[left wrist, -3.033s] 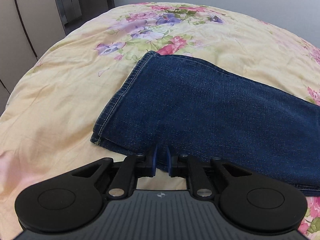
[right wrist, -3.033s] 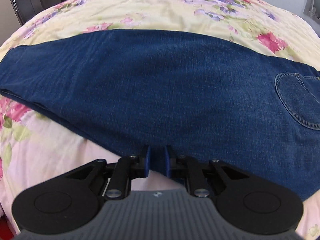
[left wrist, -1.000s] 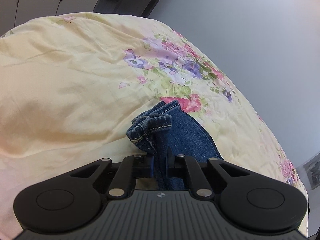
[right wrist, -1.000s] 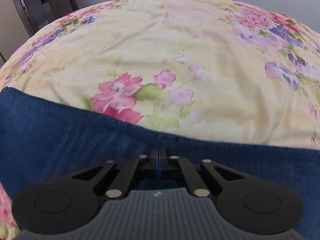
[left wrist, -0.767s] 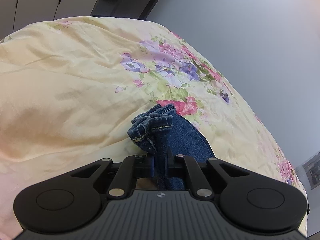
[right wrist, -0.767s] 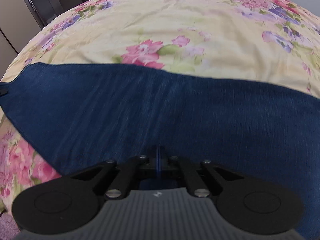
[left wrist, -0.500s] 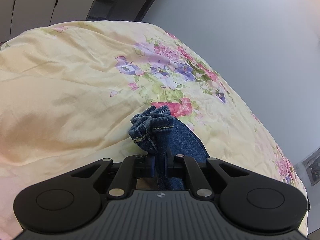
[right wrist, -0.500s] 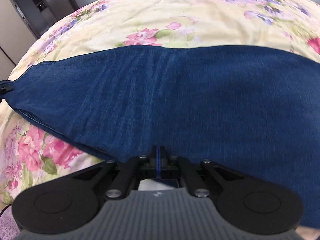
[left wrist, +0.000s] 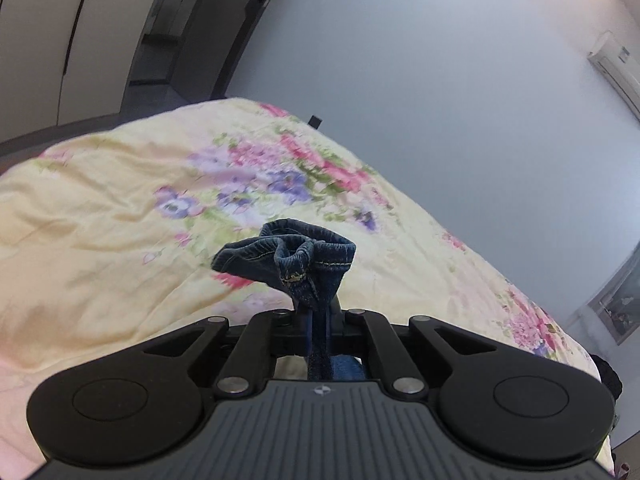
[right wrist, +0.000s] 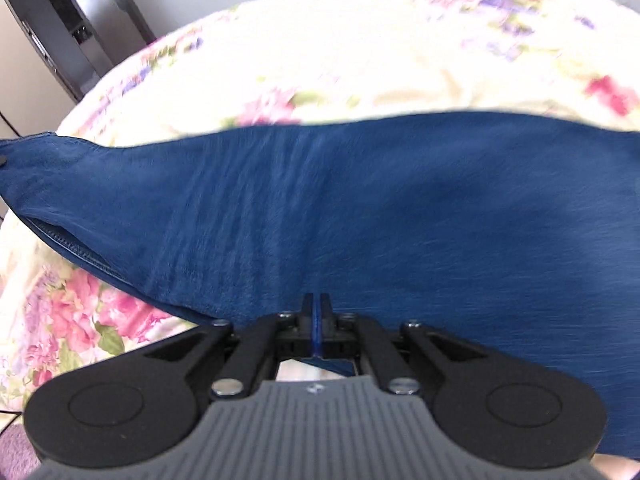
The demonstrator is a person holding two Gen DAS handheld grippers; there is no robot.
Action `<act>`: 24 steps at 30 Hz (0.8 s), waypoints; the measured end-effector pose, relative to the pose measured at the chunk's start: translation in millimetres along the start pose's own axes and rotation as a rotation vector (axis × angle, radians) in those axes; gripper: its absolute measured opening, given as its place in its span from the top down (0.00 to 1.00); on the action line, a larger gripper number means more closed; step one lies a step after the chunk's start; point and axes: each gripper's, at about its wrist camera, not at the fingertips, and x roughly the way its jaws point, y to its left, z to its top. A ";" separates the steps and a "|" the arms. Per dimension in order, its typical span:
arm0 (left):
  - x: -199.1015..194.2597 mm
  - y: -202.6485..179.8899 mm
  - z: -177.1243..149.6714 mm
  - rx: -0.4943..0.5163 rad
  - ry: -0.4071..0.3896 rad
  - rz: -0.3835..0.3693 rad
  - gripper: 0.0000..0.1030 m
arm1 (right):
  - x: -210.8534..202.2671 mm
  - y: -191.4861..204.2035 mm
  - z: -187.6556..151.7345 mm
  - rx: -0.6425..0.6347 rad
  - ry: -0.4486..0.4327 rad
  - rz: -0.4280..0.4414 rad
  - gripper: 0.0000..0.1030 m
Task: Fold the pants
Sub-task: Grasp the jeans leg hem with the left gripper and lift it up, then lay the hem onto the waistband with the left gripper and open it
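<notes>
The blue jeans lie on a yellow floral bedspread (left wrist: 100, 216). My left gripper (left wrist: 317, 312) is shut on the bunched hem end of the jeans (left wrist: 292, 258) and holds it lifted above the bed. My right gripper (right wrist: 316, 304) is shut on the near edge of the jeans (right wrist: 360, 216), which spread as a wide blue band across the right wrist view. The jeans' left end rises toward the view's left edge. The rest of the jeans is hidden below the left gripper.
A grey wall (left wrist: 420, 80) stands behind the bed. Dark cabinets and a doorway (left wrist: 180, 32) are at the far left. An air conditioner (left wrist: 616, 64) hangs at the upper right. The bedspread (right wrist: 360, 40) extends beyond the jeans.
My left gripper has risen and tilted up with the hem, showing more wall. My right gripper has lifted the edge; the denim band sits lower in view, with more bedspread beyond it.
</notes>
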 end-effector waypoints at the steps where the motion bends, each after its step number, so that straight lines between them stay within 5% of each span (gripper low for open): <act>1: -8.3 -16.6 3.8 0.016 -0.014 -0.016 0.95 | -10.6 -6.2 0.4 0.005 -0.011 -0.004 1.00; 8: -77.2 -181.0 15.8 0.192 -0.103 -0.134 0.95 | -91.8 -62.4 1.6 0.011 -0.111 -0.045 1.00; 14: -113.0 -332.1 -9.1 0.355 -0.133 -0.203 0.95 | -149.7 -123.4 -1.9 0.043 -0.191 -0.055 1.00; 24: -54.0 -529.7 -132.6 0.536 -0.003 -0.308 0.95 | -213.3 -249.8 -24.8 0.110 -0.255 -0.126 1.00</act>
